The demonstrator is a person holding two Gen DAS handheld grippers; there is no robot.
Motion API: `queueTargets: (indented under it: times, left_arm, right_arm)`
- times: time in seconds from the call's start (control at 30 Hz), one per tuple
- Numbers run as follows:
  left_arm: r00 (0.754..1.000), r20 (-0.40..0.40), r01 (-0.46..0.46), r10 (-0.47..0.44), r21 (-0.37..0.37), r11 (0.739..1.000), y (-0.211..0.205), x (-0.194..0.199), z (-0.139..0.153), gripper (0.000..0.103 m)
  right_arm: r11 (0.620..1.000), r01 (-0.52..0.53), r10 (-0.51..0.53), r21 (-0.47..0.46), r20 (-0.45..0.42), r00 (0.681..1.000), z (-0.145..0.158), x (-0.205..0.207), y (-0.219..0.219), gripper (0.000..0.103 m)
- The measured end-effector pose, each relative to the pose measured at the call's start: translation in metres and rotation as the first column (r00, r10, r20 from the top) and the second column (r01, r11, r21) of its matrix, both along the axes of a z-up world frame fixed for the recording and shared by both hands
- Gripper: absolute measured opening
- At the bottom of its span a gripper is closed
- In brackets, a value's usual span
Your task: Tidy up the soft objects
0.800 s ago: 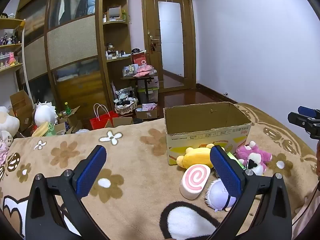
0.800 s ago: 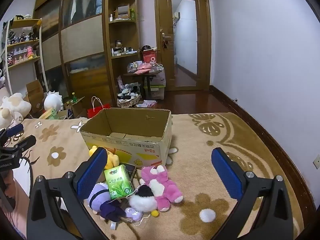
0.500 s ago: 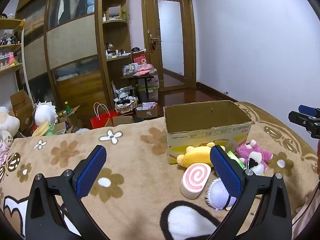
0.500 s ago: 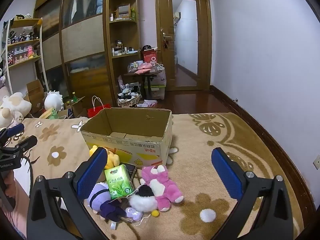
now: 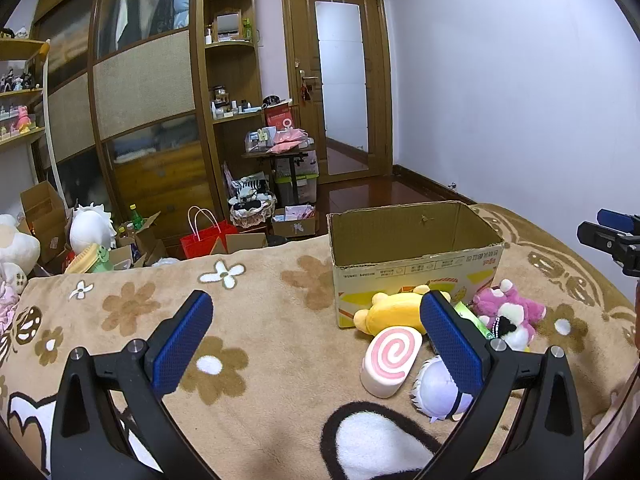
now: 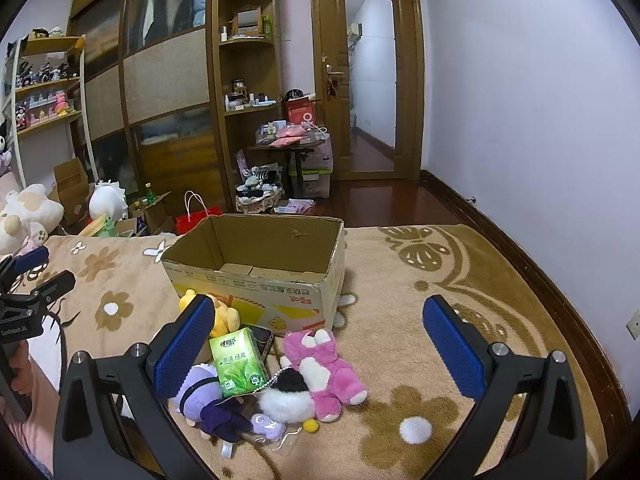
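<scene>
An open cardboard box (image 5: 416, 264) (image 6: 256, 280) stands on a flowered blanket (image 5: 256, 320). In front of it lie a yellow plush (image 5: 394, 312) (image 6: 220, 318), a pink swirl-roll plush (image 5: 390, 360), a purple-white plush (image 5: 438, 388) (image 6: 208, 404), a pink plush (image 5: 508, 312) (image 6: 324, 364), a black-and-white pompom (image 6: 288, 394) and a green tissue pack (image 6: 238, 360). My left gripper (image 5: 316, 340) hovers open, left of the pile. My right gripper (image 6: 316, 340) hovers open above the pile's right side. Neither holds anything.
The blanket (image 6: 440, 304) spreads to the right with bare room. Beyond the bed stand a wardrobe (image 5: 144, 92), shelves, a red bag (image 5: 202, 240), boxes and a door (image 6: 370, 80). Large plush toys (image 6: 28, 212) sit at the far left. A hand (image 6: 20, 368) holds the left gripper.
</scene>
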State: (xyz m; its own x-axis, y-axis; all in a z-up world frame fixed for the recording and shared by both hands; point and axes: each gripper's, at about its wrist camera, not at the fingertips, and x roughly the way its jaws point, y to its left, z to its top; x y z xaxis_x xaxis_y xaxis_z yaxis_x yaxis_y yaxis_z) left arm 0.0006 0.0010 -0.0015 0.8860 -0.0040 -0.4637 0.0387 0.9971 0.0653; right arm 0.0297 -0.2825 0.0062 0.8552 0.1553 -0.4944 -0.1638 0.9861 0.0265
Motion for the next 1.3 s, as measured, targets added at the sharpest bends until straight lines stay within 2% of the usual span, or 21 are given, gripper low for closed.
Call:
queueTargets:
  times: [1.3]
  left_arm:
    - [1.0, 0.004, -0.005, 0.005, 0.007, 1.0, 0.0025, -0.0027, 0.0001, 0.102]
  right_arm:
    - [1.0, -0.001, 0.001, -0.002, -0.006, 1.0, 0.0003, -0.0013, 0.0025, 0.103]
